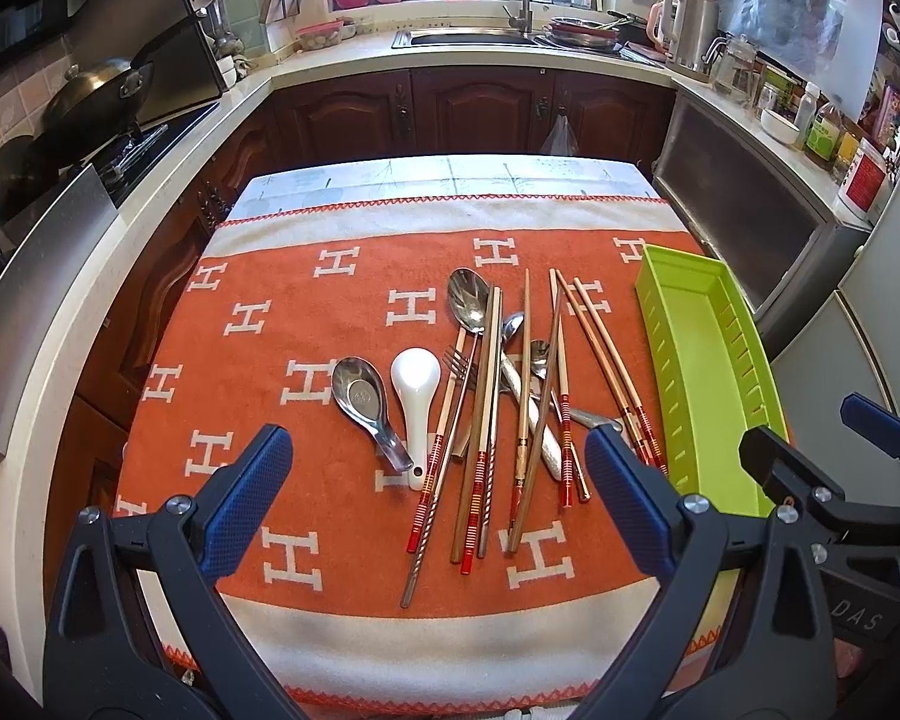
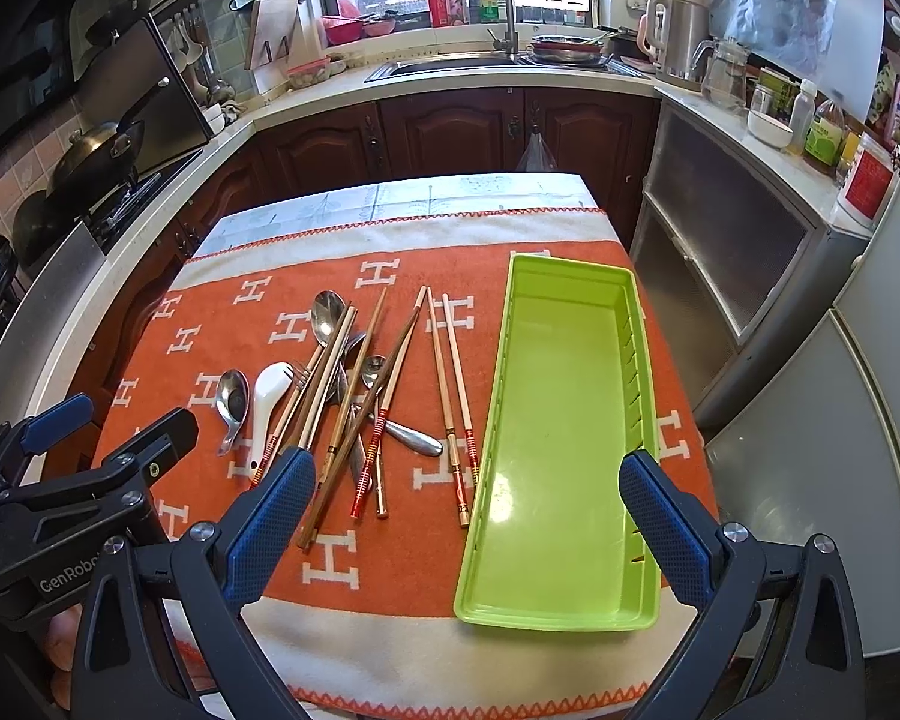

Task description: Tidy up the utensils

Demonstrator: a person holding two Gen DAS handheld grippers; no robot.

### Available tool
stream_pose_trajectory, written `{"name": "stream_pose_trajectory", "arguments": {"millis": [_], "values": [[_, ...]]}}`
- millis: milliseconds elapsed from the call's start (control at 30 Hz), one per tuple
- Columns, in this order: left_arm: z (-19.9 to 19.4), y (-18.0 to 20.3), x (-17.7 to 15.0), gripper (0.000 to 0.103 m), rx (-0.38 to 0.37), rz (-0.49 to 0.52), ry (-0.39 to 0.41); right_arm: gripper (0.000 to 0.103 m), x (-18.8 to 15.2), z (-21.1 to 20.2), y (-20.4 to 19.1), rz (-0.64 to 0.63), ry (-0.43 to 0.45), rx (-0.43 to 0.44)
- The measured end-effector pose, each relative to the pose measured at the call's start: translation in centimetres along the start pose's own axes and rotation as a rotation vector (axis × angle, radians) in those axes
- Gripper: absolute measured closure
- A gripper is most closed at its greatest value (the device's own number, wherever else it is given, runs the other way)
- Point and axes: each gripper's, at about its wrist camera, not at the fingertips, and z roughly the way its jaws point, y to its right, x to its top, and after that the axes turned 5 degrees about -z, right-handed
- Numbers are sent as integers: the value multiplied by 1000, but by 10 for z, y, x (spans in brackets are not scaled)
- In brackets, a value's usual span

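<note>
Both grippers, left gripper (image 1: 438, 504) and right gripper (image 2: 468, 516), hover jaws released, holding nothing; green tray (image 2: 570, 615) light, rigid, empty on towel-covered counter (image 2: 390, 648); beside it tangled chopsticks (image 1: 489, 420) and spoons (image 1: 360, 396) look slippery, likely best pinched mid-shaft.

Clear air above my cloth (image 1: 258, 300) left of the utensil pile (image 1: 498, 396). Green tray (image 2: 546, 615) interior is bare, open from above. Pile's crossed chopsticks (image 2: 390, 378) overlap spoons, blocking clean single picks.

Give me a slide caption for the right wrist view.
Open right gripper above an empty green tray, utensils piled beside it.
</note>
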Motion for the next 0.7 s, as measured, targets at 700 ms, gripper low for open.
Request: {"name": "stream_pose_trajectory", "arguments": {"millis": [700], "values": [[0,-3,-6,6,0,-2,-5,0,2,1,2,5,-11,3]]}}
